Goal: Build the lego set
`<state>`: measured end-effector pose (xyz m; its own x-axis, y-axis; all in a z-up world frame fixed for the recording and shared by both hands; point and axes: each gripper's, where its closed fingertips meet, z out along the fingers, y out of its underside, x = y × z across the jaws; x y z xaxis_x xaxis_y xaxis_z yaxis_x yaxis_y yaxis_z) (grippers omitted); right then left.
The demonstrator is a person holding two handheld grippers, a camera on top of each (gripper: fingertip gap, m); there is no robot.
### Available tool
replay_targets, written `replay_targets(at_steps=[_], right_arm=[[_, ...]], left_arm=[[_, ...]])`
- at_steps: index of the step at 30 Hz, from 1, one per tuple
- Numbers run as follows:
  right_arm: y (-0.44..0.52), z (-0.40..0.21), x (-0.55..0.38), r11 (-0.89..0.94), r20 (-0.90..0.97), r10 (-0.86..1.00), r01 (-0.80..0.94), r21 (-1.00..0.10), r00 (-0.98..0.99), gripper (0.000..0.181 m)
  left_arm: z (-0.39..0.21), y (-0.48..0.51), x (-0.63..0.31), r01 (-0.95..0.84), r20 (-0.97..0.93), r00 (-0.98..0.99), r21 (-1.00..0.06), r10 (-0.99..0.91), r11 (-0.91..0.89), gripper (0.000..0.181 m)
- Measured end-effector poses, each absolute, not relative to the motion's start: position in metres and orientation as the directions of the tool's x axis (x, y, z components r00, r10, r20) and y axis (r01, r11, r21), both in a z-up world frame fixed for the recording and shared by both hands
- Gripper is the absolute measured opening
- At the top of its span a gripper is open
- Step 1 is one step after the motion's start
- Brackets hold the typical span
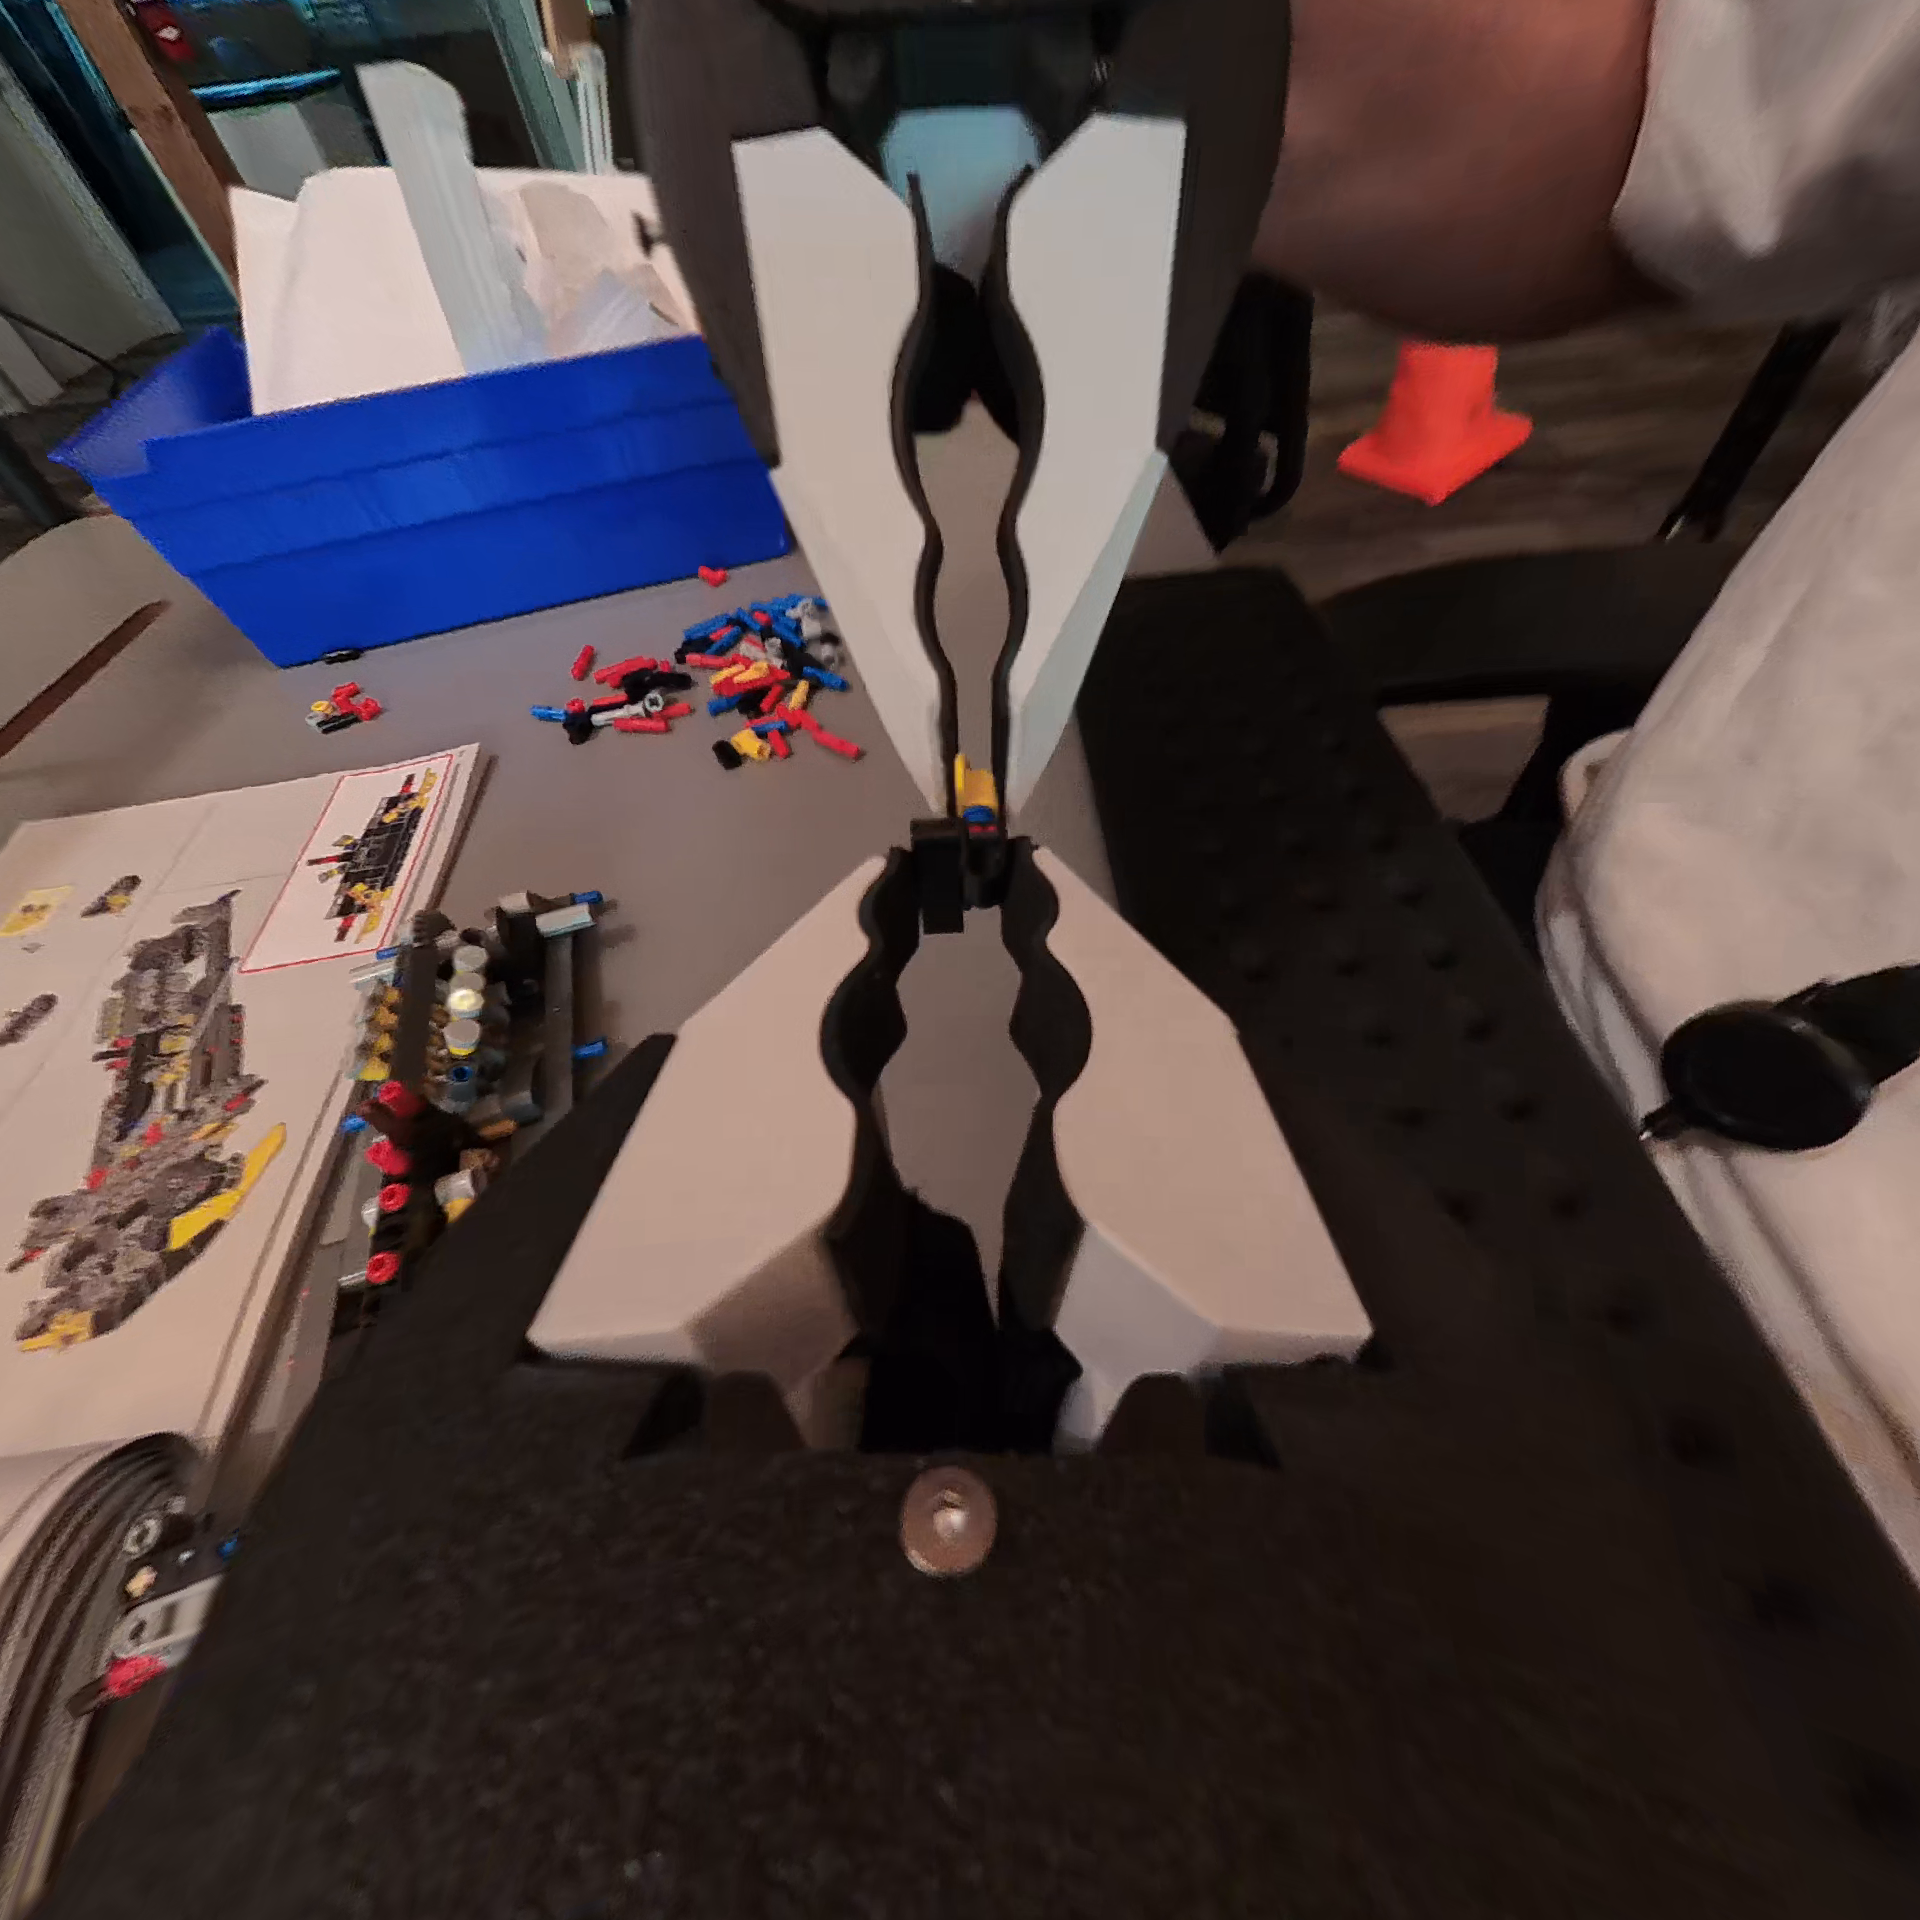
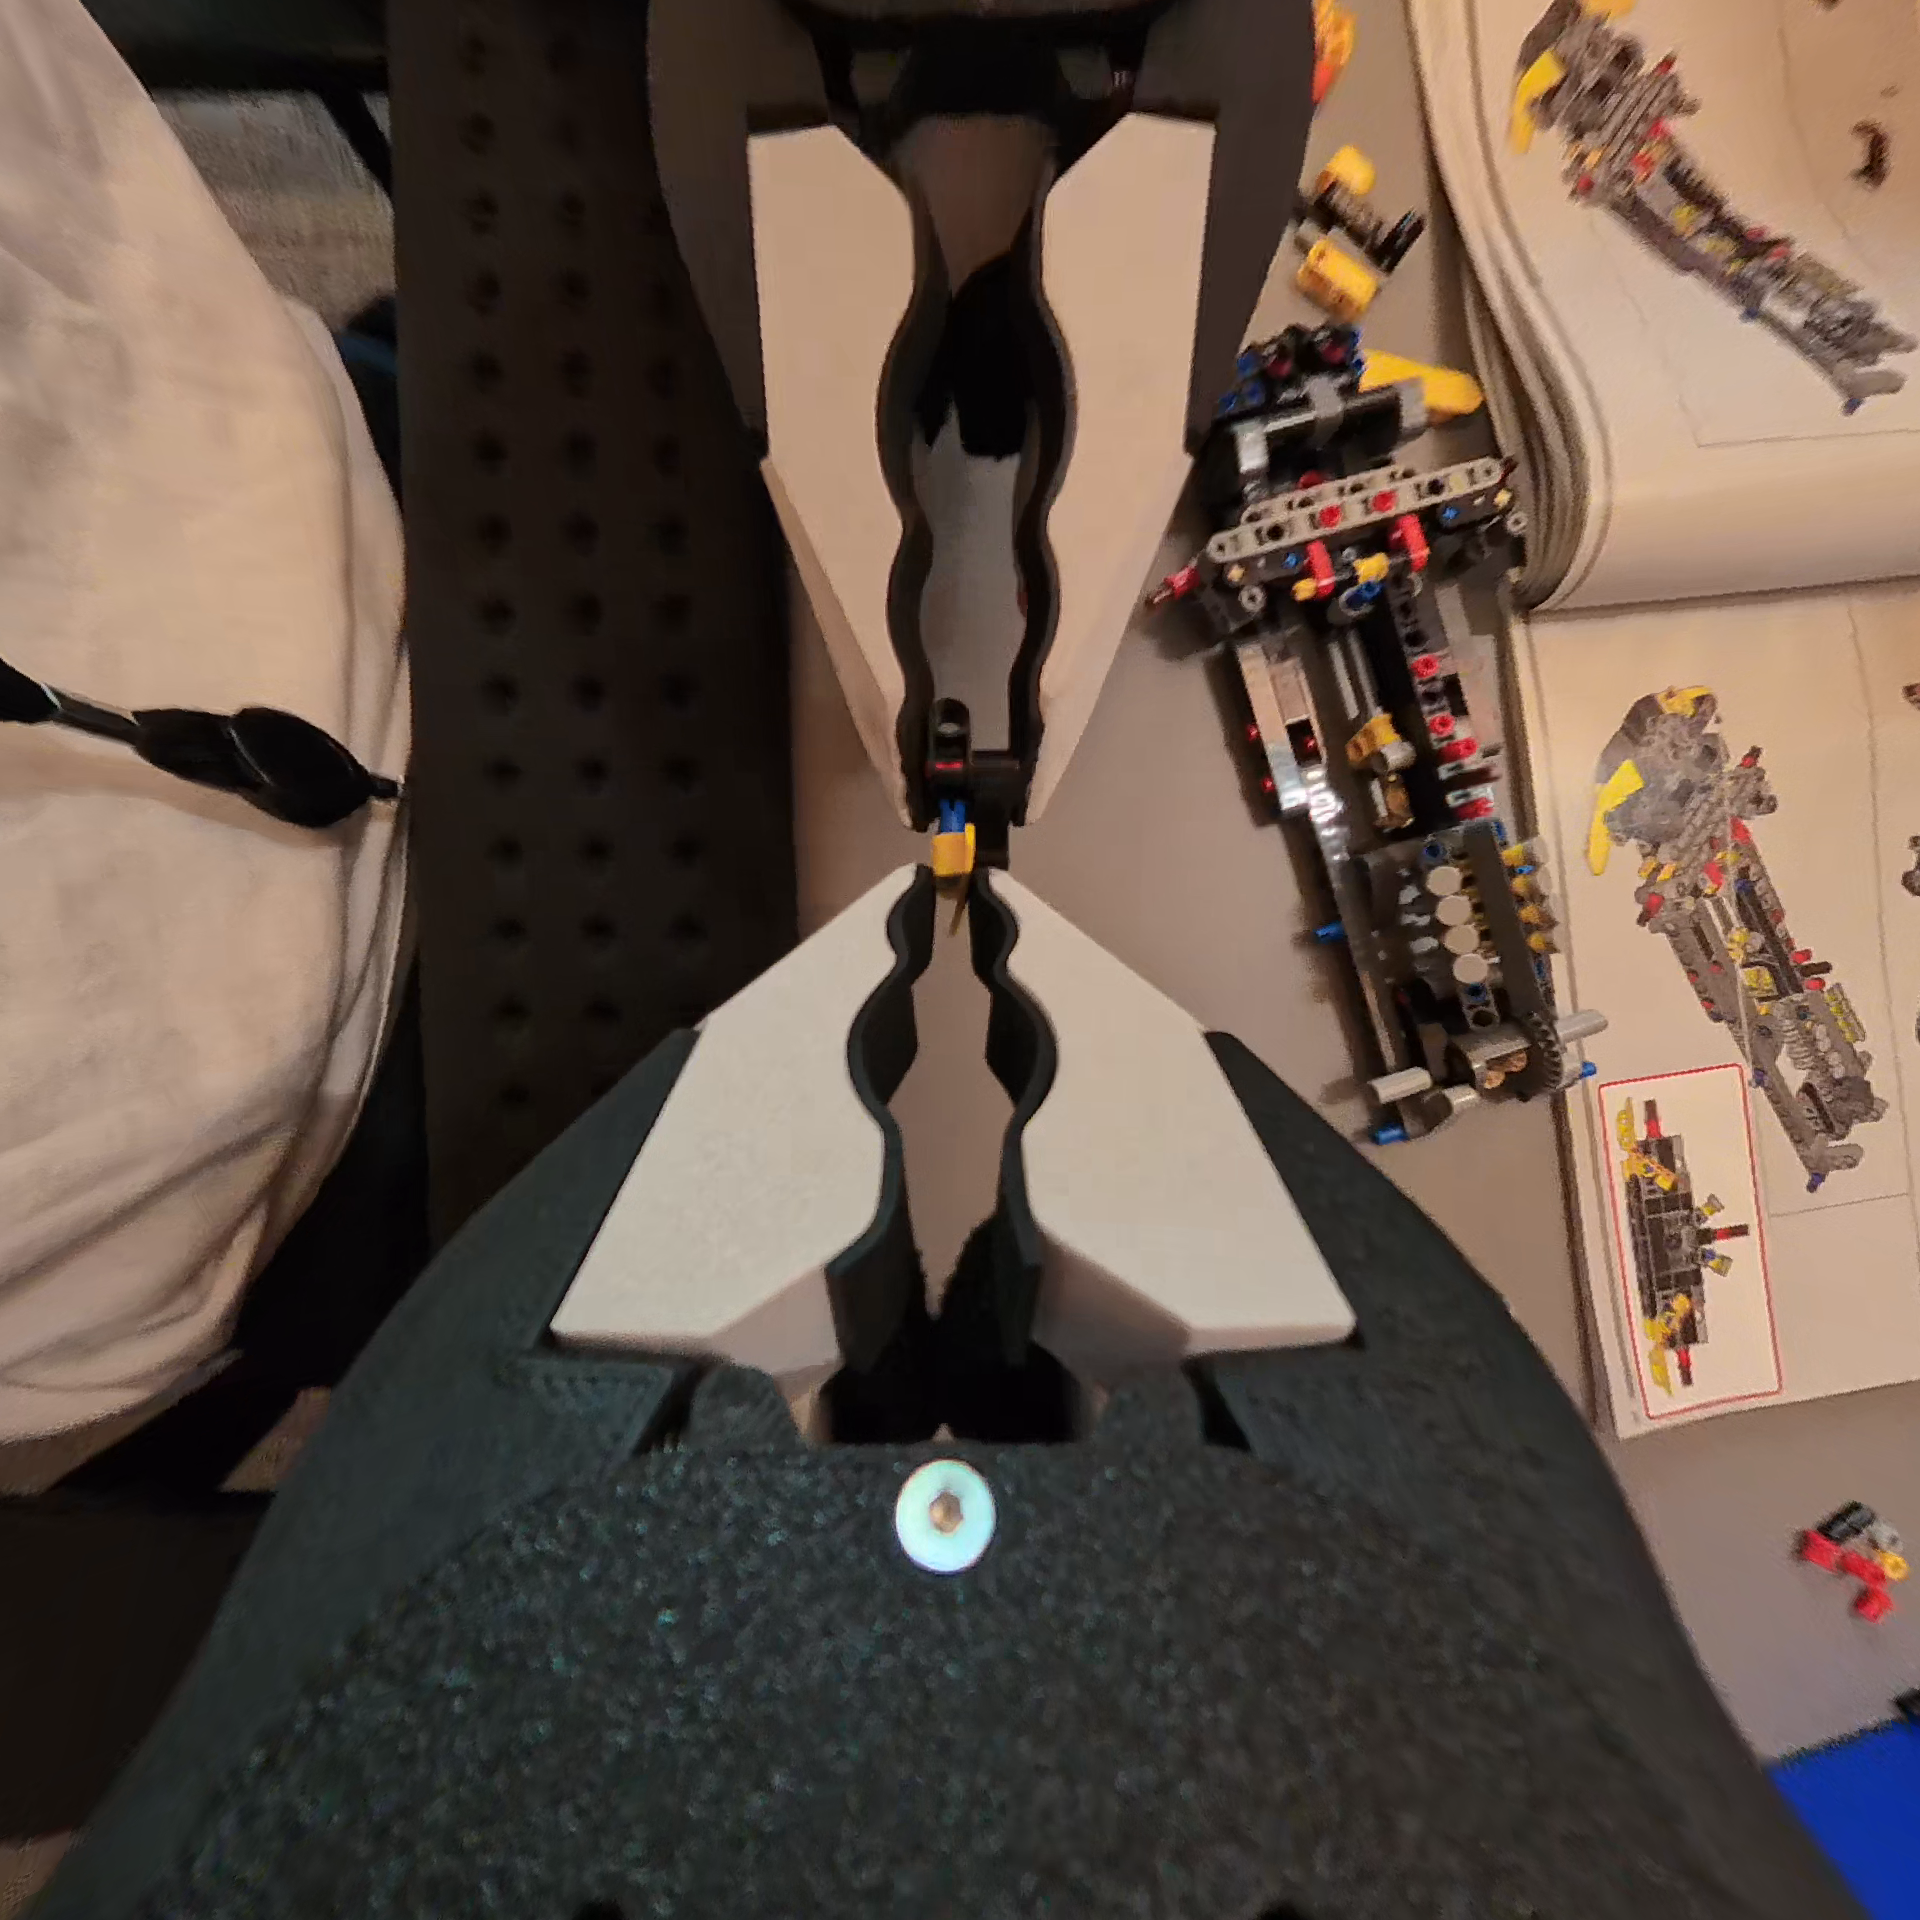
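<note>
Grippers tip to tip above the table's near edge: left gripper (image 1: 951, 868) clenched on a black connector piece (image 1: 940, 873), right gripper (image 2: 951, 883) pinching a yellow piece (image 2: 951, 850) on a blue pin (image 2: 948, 814). Tiny, light, stiff, slippery plastic; best gripped on flat sides. Half-built model (image 2: 1392, 727) lying beside the instruction booklet (image 2: 1714, 935).

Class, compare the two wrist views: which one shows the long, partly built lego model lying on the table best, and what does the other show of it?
The right wrist view: the partly built model lies in full length beside the instruction booklet, mostly sharp. The left wrist view shows only part of it, foreshortened, blurred, and cut off by the left gripper.
</note>
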<state>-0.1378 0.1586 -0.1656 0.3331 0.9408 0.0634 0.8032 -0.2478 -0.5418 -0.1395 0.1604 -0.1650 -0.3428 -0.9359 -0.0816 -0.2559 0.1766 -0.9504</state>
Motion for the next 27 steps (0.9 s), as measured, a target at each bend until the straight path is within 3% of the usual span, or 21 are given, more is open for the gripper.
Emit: replay_targets(at_steps=[4,10,19,27], right_arm=[[0.156,-0.178,-0.136,-0.235,0.084,0.949,0.857,-0.459,0.305,0.006],[0.160,-0.178,-0.135,-0.246,0.086,0.940,0.828,-0.505,0.331,0.005],[0.158,-0.191,-0.132,-0.245,0.107,0.941,0.866,-0.436,0.320,0.005],[0.157,-0.182,-0.134,-0.248,0.036,0.946,0.788,-0.563,0.322,0.005]], left_arm=[[-0.179,0.159,-0.139,-0.306,-0.168,-0.342,-0.910,-0.925,0.279,0.015],[-0.178,0.162,-0.137,-0.307,-0.132,-0.324,-0.922,-0.937,0.236,0.015],[-0.192,0.162,-0.134,-0.344,-0.198,-0.315,-0.888,-0.928,0.306,0.015],[-0.181,0.158,-0.134,-0.297,-0.097,-0.333,-0.933,-0.938,0.202,0.015]])
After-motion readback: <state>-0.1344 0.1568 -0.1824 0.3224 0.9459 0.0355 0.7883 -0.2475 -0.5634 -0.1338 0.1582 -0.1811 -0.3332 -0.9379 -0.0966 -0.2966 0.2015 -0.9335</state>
